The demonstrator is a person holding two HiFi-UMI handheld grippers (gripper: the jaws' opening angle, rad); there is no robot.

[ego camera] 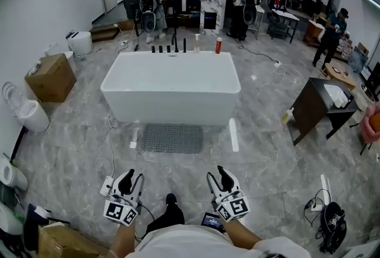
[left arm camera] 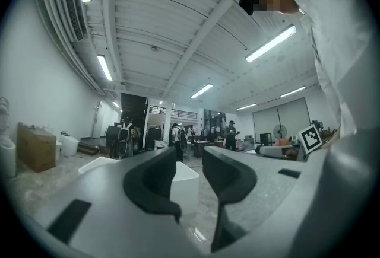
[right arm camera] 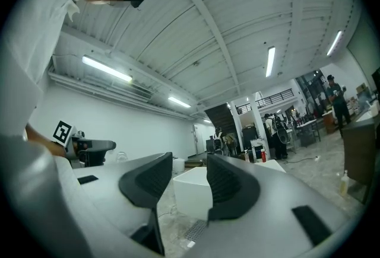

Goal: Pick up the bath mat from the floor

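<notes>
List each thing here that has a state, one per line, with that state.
bath mat: flat on the floor in front of the bathtub, not picked up
left gripper: open, empty
right gripper: open, empty
bathtub: empty inside
red bottle: upright at the bathtub's far edge
cardboard box: closed

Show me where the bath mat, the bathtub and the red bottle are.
bath mat (ego camera: 172, 139): head view, middle of its grey top.
bathtub (ego camera: 171, 105): head view, its front wall.
red bottle (ego camera: 218, 46): head view, its body.
</notes>
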